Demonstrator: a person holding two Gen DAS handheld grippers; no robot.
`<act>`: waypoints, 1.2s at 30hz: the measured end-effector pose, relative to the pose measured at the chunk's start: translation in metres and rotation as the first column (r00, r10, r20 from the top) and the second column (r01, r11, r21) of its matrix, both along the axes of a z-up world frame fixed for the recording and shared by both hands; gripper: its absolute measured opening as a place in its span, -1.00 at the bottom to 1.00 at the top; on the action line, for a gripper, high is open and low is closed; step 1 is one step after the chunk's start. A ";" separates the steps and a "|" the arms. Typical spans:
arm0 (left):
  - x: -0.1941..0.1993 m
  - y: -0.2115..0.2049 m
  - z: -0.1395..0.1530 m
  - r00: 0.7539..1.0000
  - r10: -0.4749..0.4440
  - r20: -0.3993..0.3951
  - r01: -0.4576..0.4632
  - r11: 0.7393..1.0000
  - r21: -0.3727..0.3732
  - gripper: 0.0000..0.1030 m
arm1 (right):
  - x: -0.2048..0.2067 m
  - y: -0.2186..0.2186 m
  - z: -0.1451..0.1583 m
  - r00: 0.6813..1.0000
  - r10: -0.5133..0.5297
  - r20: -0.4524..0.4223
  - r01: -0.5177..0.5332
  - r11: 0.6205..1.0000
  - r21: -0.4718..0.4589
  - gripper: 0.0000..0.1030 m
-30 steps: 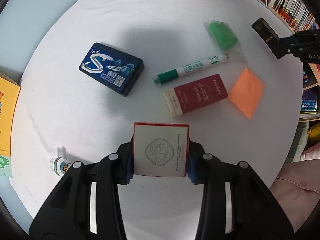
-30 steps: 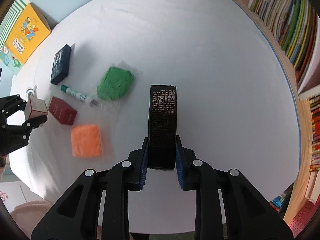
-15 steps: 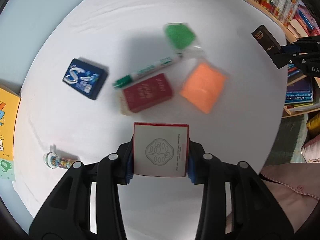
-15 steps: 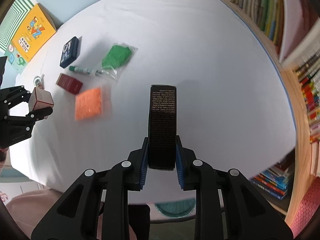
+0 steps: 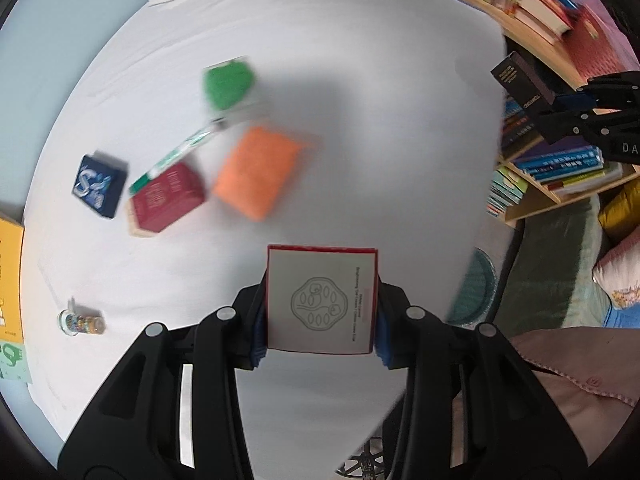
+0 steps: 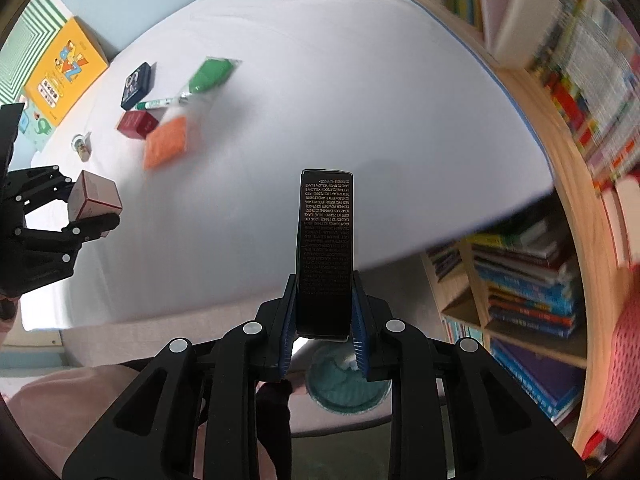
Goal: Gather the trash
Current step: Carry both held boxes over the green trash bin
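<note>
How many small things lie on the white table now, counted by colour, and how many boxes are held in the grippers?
Green: 2, packet and marker
Orange: 1, packet
Dark red: 1, box
Blue: 1, pack
Clear: 1, small jar
Held: 2, white box in left gripper, black box in right gripper
Total: 8

Both point steeply down: left gripper [image 5: 320,300] clamps a white carton, right gripper [image 6: 323,312] a black one.
</note>
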State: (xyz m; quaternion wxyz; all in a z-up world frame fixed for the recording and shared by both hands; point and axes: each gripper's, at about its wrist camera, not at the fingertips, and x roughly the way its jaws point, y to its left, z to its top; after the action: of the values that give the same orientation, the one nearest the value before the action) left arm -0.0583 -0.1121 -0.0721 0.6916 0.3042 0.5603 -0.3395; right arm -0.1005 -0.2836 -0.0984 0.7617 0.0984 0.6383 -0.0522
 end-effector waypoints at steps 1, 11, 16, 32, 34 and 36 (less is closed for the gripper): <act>-0.005 -0.004 0.000 1.000 -0.008 -0.002 0.008 1.000 -0.002 -0.26 | -0.009 -0.002 0.000 1.000 -0.009 -0.001 0.009 1.000 0.000 -0.51; -0.065 -0.057 -0.005 0.990 -0.142 -0.012 0.142 0.990 -0.009 -0.26 | -0.091 -0.023 -0.001 0.994 -0.112 -0.009 0.112 0.994 0.014 -0.51; -0.097 -0.079 -0.007 0.977 -0.214 -0.021 0.214 0.977 -0.006 -0.26 | -0.131 -0.031 -0.005 0.986 -0.164 -0.016 0.164 0.986 0.023 -0.51; -0.202 -0.130 -0.029 0.888 -0.452 -0.082 0.455 0.890 0.018 -0.25 | -0.243 -0.031 -0.031 0.937 -0.345 -0.055 0.348 0.934 0.082 -0.51; -0.211 -0.132 -0.031 0.878 -0.471 -0.089 0.474 0.880 0.018 -0.25 | -0.254 -0.028 -0.034 0.930 -0.361 -0.063 0.366 0.927 0.088 -0.51; -0.223 -0.135 -0.034 0.864 -0.495 -0.097 0.499 0.867 0.019 -0.25 | -0.265 -0.026 -0.038 0.924 -0.375 -0.071 0.381 0.920 0.095 -0.51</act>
State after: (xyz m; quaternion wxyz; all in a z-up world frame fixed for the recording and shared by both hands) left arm -0.2814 -0.2474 -0.1065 0.5486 0.4376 0.5006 -0.5069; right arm -0.3651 -0.3100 -0.1360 0.7143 0.2592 0.6285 -0.1664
